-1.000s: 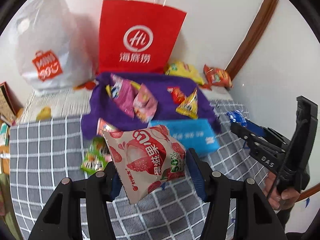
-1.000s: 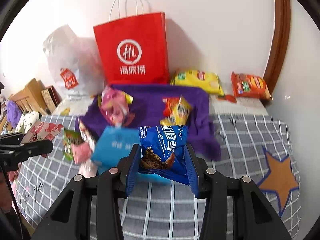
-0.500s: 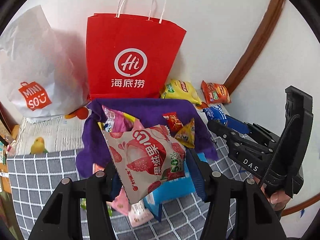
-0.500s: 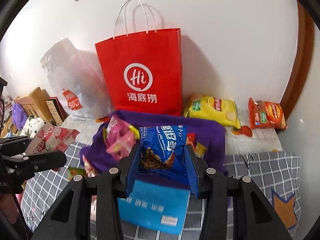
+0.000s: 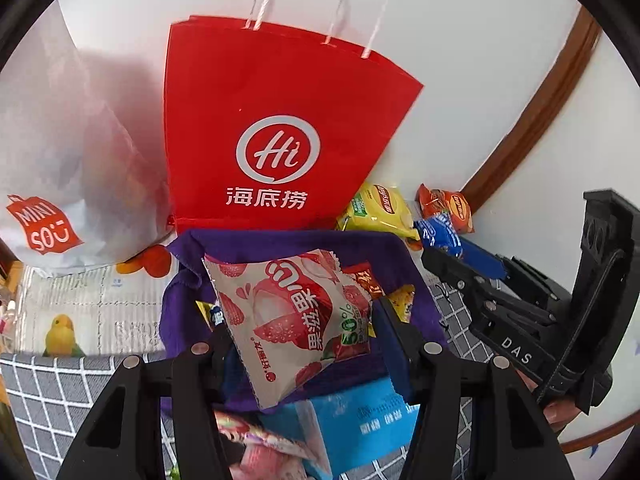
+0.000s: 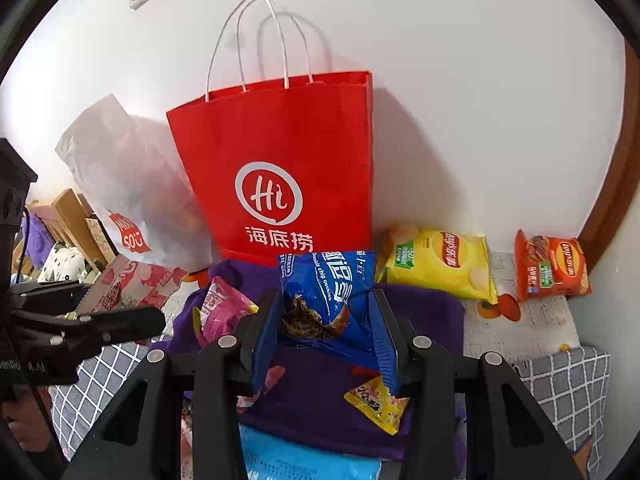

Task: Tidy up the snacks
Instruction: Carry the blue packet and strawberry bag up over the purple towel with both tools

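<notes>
My left gripper (image 5: 304,336) is shut on a white and red lychee snack packet (image 5: 296,316) and holds it in the air above the purple cloth (image 5: 280,242). It also shows in the right wrist view (image 6: 128,286). My right gripper (image 6: 326,320) is shut on a blue chocolate chip cookie bag (image 6: 328,288), also lifted over the purple cloth (image 6: 424,308). The cookie bag shows in the left wrist view (image 5: 438,232). A red paper bag (image 5: 276,132) with white handles stands upright against the wall just behind both packets; it also shows in the right wrist view (image 6: 280,168).
A white Miniso plastic bag (image 5: 60,168) stands left of the red bag. Yellow (image 6: 440,264) and orange (image 6: 550,268) chip bags lie by the wall at right. A blue pack (image 5: 360,424), pink packet (image 6: 220,308) and yellow packet (image 6: 378,402) lie on the cloth. Wooden trim (image 5: 532,112) edges the right.
Both grippers have risen and moved forward toward the red paper bag, each still holding its packet. The bag now looms larger and closer in both views.
</notes>
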The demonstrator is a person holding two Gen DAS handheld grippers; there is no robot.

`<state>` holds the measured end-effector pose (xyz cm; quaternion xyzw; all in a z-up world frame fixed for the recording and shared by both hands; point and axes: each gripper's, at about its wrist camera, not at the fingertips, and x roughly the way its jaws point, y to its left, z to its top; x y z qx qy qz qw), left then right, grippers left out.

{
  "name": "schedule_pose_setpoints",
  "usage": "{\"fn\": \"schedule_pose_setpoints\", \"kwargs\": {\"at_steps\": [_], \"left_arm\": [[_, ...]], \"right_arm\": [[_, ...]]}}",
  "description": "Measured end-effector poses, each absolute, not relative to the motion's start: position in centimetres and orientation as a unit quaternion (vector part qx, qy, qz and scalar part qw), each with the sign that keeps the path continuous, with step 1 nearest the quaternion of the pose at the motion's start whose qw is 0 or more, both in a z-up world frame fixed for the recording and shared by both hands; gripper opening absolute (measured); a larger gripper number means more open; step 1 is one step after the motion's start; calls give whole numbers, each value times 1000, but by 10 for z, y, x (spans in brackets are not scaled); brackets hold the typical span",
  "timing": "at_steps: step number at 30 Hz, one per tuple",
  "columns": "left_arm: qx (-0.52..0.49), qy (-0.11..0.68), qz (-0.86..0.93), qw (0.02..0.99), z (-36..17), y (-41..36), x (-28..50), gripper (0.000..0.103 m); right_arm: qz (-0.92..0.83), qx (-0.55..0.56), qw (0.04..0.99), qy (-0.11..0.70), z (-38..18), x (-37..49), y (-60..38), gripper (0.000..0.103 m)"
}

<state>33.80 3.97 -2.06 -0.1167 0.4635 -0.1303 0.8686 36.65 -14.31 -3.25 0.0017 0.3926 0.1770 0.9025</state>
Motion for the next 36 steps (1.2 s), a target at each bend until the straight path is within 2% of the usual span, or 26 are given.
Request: {"fn": "schedule_pose_setpoints", "kwargs": {"at_steps": [15, 36], "left_arm": [[-134, 481, -112, 859, -58, 68, 365, 55], [-131, 488, -117, 855, -65, 65, 369, 55]], "right_arm": [[162, -2, 887, 431, -79, 394, -159, 44], [172, 10, 877, 448, -85, 400, -160, 44]]}}
